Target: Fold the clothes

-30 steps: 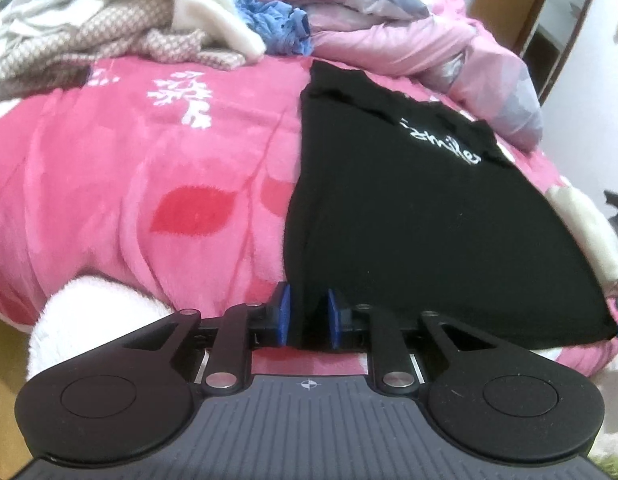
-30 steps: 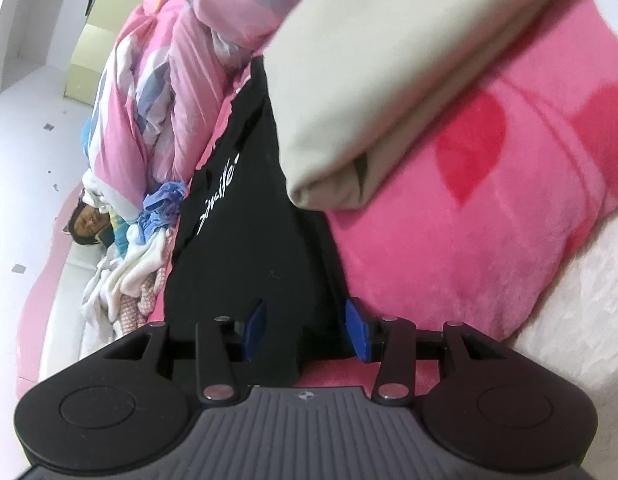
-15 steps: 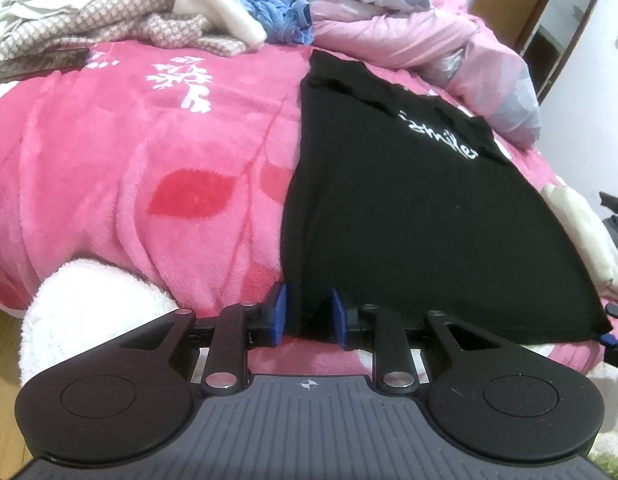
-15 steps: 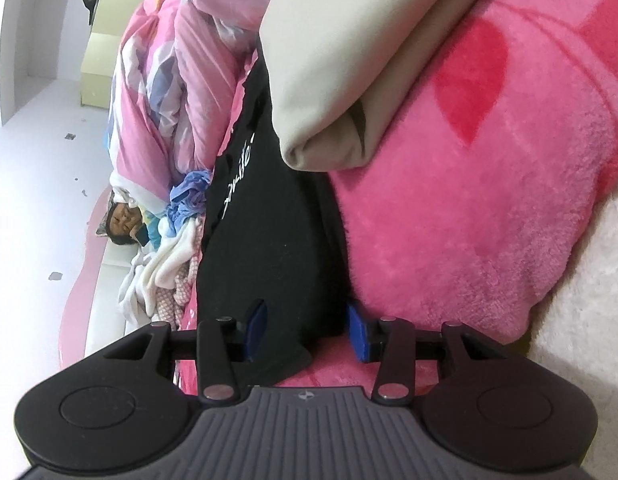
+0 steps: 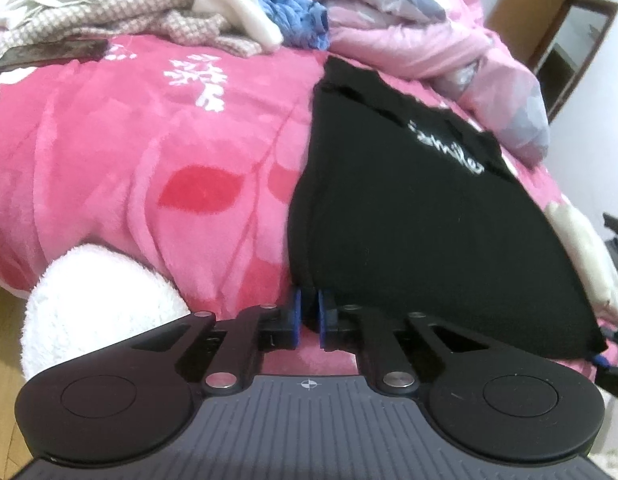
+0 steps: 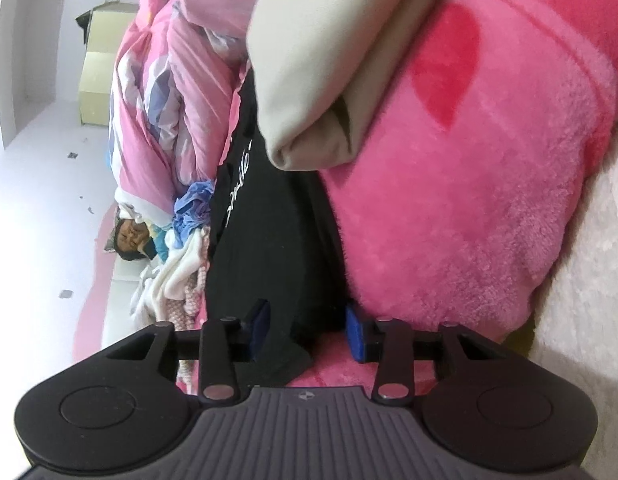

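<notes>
Black shirt (image 5: 409, 216) lies spread flat on the pink blanket (image 5: 157, 152) straight ahead of both my grippers, its white lettering up near the far end. My left gripper (image 5: 308, 312) sits at the shirt's near left corner, and its blue pads are pinched together on the hem there, with a fold of black cloth caught between them. My right gripper (image 6: 307, 326) is rolled onto its side at the other near corner; its jaws are closing, the shirt's corner hangs between them, and the pads stand apart from the cloth on both sides. Just beyond my right gripper a folded beige garment (image 6: 333, 64) lies on the blanket beside the shirt. Far ahead of my left gripper a heap of loose clothes (image 5: 157, 12) lies to the left and a pink quilt (image 5: 437, 40) is bunched to the right.
</notes>
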Demonstrator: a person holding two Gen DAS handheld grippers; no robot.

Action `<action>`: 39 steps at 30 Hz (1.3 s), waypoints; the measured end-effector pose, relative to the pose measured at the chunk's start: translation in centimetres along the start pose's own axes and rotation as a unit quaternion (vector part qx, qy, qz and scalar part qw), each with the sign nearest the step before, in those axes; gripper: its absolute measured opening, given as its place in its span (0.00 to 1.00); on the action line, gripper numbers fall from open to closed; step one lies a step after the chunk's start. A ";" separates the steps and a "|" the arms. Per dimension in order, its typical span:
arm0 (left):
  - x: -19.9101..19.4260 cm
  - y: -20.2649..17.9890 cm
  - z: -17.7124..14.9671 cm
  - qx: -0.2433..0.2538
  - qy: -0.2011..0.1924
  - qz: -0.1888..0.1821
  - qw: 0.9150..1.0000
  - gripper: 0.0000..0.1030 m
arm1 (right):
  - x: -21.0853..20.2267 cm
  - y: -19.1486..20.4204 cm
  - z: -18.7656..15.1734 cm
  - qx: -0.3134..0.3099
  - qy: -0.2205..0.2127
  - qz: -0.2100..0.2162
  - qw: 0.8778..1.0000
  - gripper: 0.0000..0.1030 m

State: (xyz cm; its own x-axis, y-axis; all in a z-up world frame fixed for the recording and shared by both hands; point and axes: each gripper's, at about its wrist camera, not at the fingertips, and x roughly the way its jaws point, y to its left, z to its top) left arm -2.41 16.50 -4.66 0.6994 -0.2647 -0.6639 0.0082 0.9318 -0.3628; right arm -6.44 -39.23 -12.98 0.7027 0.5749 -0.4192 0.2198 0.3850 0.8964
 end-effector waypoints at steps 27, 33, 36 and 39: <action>2.4 -3.7 13.6 -0.042 -0.116 -0.058 0.991 0.04 | 3.3 16.0 9.8 -0.193 -0.089 0.037 0.976 0.06; 6.6 -4.5 19.2 -0.045 -0.123 -0.056 0.990 0.04 | 7.9 19.5 15.4 -0.200 -0.092 0.033 0.975 0.06; 9.1 -4.9 21.8 -0.044 -0.124 -0.054 0.990 0.04 | 10.5 20.8 18.3 -0.198 -0.105 0.025 0.974 0.06; 11.8 -5.0 24.3 -0.045 -0.122 -0.050 0.990 0.04 | 13.0 21.6 21.2 -0.195 -0.108 0.014 0.975 0.06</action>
State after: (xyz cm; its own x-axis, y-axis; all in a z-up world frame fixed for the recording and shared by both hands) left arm 23.21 14.71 5.21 0.8499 -0.2772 -0.4481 0.0303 0.8747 -0.4837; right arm 21.75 -38.74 4.04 0.8403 0.4394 -0.3174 -0.0458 0.6410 0.7661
